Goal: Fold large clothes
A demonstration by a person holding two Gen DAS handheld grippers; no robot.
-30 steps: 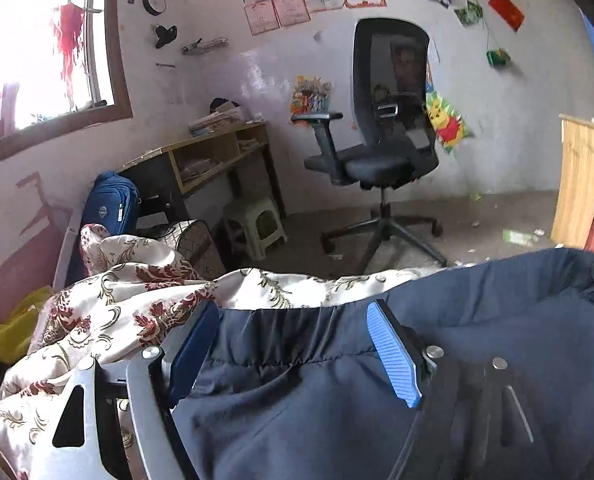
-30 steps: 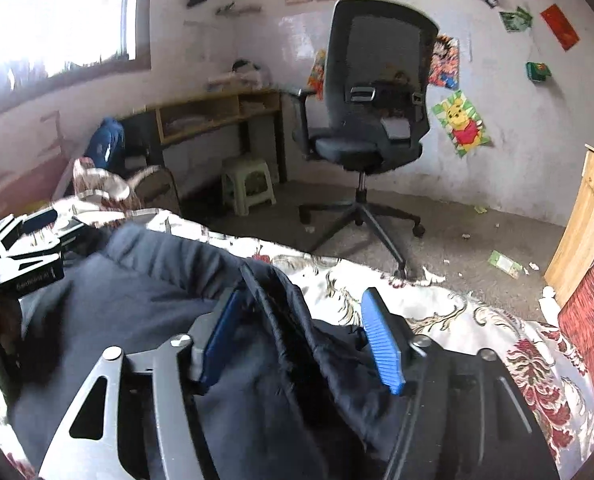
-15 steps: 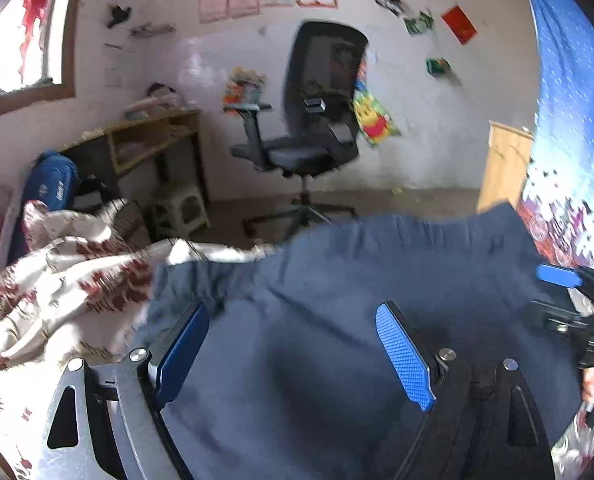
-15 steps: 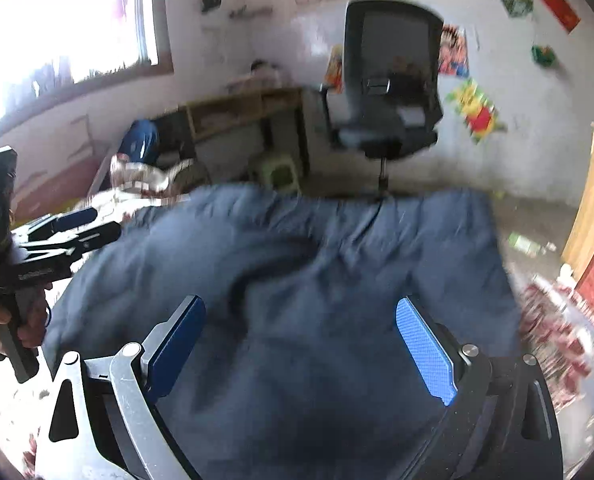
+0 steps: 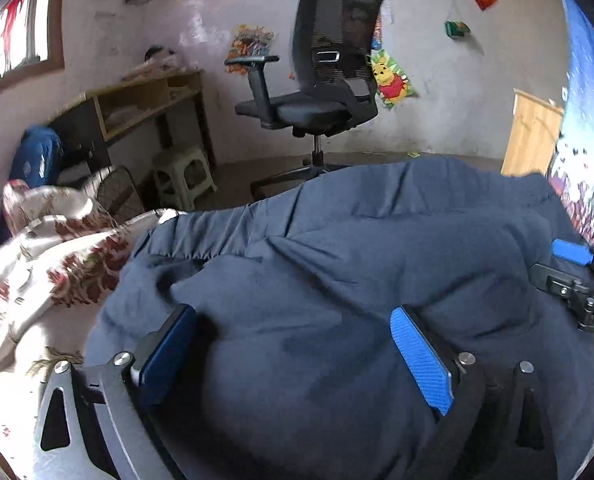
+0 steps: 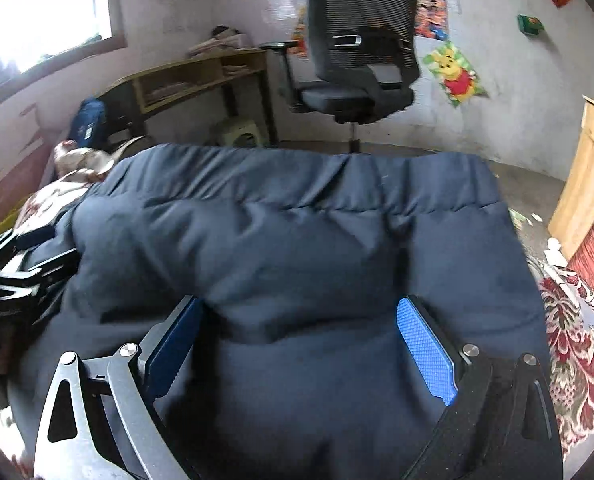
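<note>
A large dark navy padded garment (image 5: 337, 260) lies spread on a floral bedspread (image 5: 49, 256), folded over so its elastic hem faces the far side. It fills the right wrist view (image 6: 297, 240) too. My left gripper (image 5: 297, 344) is open, its blue pads wide apart just above the cloth. My right gripper (image 6: 301, 340) is open too, over the garment's near part. Each gripper shows at the edge of the other's view: the right one (image 5: 577, 276) and the left one (image 6: 21, 264).
A black office chair (image 5: 321, 80) stands on the floor beyond the bed. A wooden desk (image 5: 145, 100), a small stool (image 5: 185, 176) and a blue bag (image 5: 33, 156) are at the back left. A wooden board (image 5: 533, 132) leans at the right.
A second ago both grippers held bunched cloth. The garment has been flipped forward and laid flat. Both grippers have opened and now sit over it.
</note>
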